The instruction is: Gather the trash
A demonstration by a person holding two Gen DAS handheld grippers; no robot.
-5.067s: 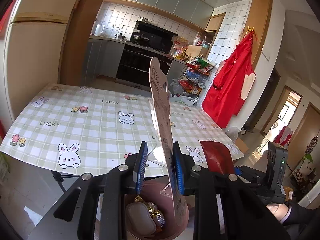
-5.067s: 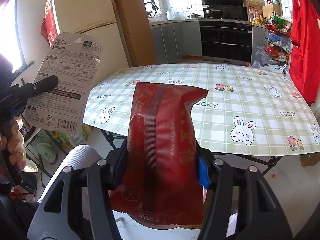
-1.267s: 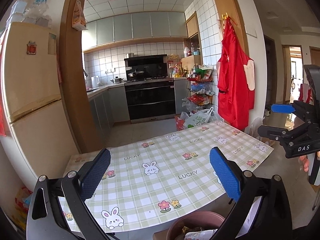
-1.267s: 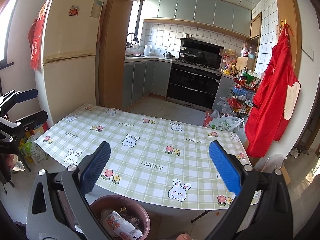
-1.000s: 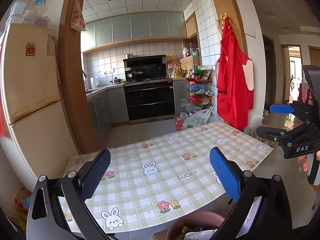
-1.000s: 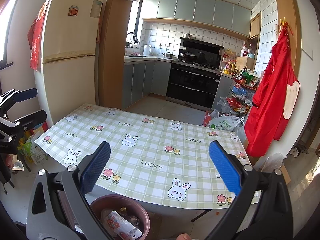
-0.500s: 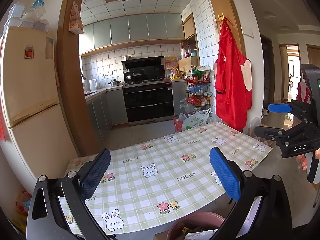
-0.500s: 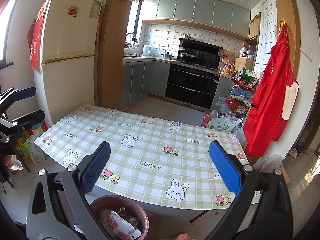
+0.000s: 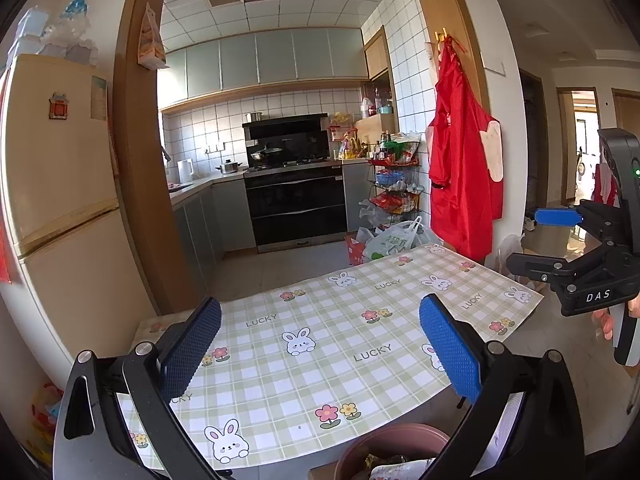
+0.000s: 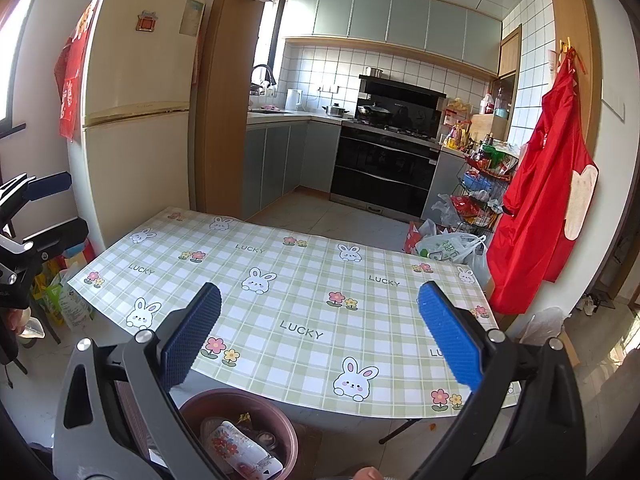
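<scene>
A pink trash bin stands on the floor at the table's near edge, with wrappers and packaging inside; it also shows in the left wrist view. My left gripper is open and empty, held above the table and bin. My right gripper is open and empty, also above the table's near edge. The right gripper shows at the right of the left wrist view; the left gripper shows at the left of the right wrist view.
The table has a green checked cloth with rabbits and flowers. A fridge stands at the left. A red apron hangs at the right, near a storage rack and plastic bags on the floor.
Five seconds ago the left gripper held a card package and the right held a red wrapper over the bin; both have since let go. In the last second both grippers only drifted slightly.
</scene>
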